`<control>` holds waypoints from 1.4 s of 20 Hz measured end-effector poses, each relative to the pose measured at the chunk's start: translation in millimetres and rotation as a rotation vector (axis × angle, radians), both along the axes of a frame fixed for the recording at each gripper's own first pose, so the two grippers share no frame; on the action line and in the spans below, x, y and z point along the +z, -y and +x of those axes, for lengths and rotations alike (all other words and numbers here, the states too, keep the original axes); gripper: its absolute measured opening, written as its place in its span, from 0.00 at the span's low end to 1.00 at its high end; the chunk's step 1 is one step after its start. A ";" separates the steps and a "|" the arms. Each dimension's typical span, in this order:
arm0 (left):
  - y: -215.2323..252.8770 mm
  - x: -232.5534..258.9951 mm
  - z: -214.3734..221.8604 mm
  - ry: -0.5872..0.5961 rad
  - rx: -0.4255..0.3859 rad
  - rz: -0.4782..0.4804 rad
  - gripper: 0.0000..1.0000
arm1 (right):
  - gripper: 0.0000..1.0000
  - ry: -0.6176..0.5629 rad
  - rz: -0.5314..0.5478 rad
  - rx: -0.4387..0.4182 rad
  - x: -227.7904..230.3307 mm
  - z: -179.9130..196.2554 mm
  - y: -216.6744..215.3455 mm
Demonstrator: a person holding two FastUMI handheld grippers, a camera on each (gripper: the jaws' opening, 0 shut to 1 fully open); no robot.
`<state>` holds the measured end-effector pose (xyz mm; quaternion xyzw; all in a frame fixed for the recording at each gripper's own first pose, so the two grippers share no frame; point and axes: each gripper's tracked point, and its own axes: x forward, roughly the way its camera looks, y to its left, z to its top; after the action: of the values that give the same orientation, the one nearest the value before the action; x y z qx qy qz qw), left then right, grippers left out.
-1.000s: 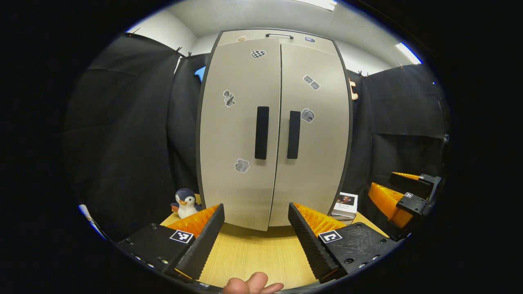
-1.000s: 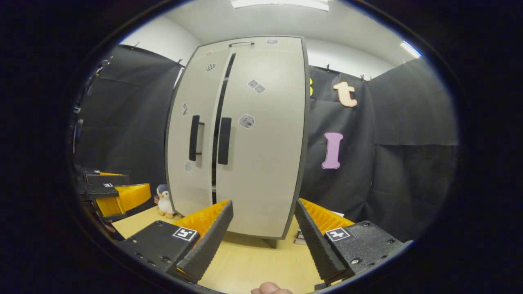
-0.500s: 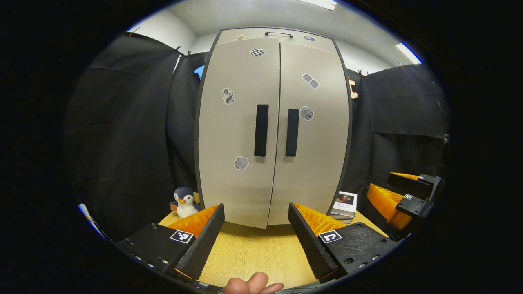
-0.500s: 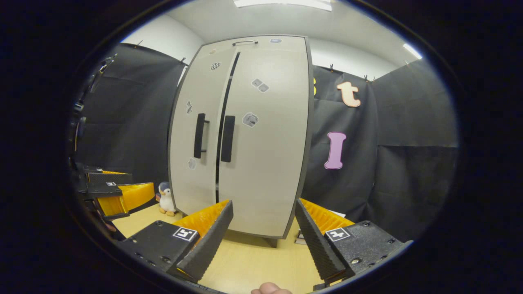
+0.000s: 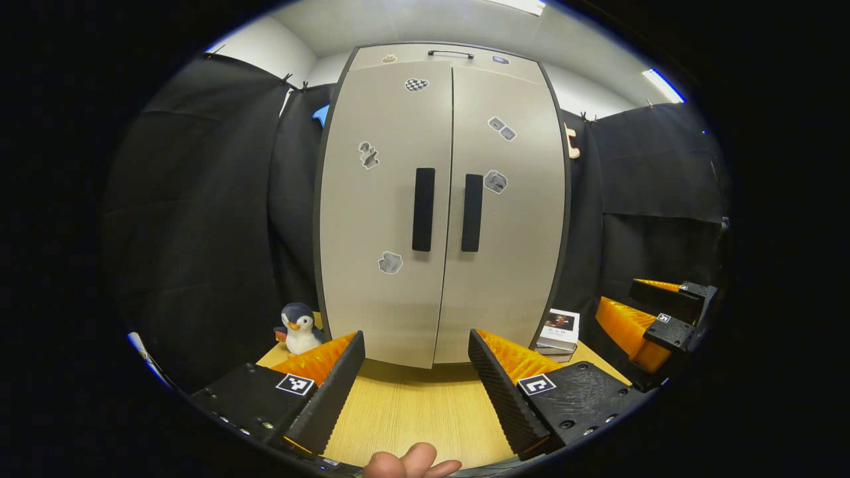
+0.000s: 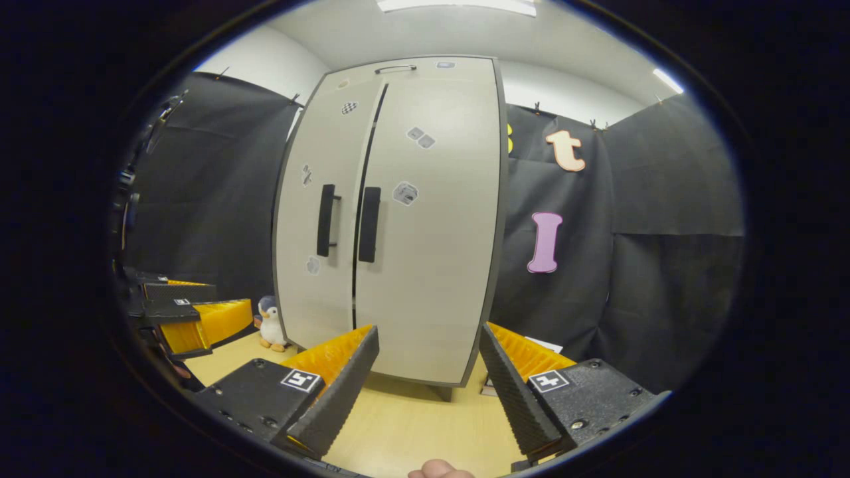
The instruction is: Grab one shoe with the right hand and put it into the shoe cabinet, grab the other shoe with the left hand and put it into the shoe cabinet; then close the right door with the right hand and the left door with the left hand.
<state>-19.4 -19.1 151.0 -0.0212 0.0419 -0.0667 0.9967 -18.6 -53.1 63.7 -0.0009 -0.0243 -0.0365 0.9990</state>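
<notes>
Both claws spread wide and empty – pale shoe cabinet ahead, doors shut.

In the left gripper view the left gripper hangs over the light wooden tabletop with its fingers far apart, the tall grey two-door shoe cabinet straight beyond them and apart from them, its two black bar handles side by side. In the right gripper view the right gripper is likewise agape – the cabinet stands ahead, slightly left. A small plush penguin sits by its left foot, stacked books by its right.
</notes>
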 end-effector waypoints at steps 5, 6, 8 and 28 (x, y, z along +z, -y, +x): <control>0.8 -0.8 0.0 -0.003 0.001 -0.004 0.95 | 0.99 -0.002 0.002 0.002 -1.1 -0.5 0.3; 0.2 -1.5 0.2 -0.003 0.001 -0.001 0.95 | 0.99 -0.005 0.002 0.002 -1.7 -0.5 0.5; 1.1 -2.3 -0.8 -0.004 0.001 -0.002 0.95 | 0.99 -0.009 0.005 0.003 -3.3 -0.5 0.5; 3.6 -4.7 -0.4 -0.011 -0.010 0.010 0.95 | 1.00 -0.012 0.019 0.003 -2.9 1.6 3.4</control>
<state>-19.8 -22.7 146.2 -0.0165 0.0476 -0.0714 0.9962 -16.9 -56.4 60.7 0.0084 -0.0180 -0.0351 0.9992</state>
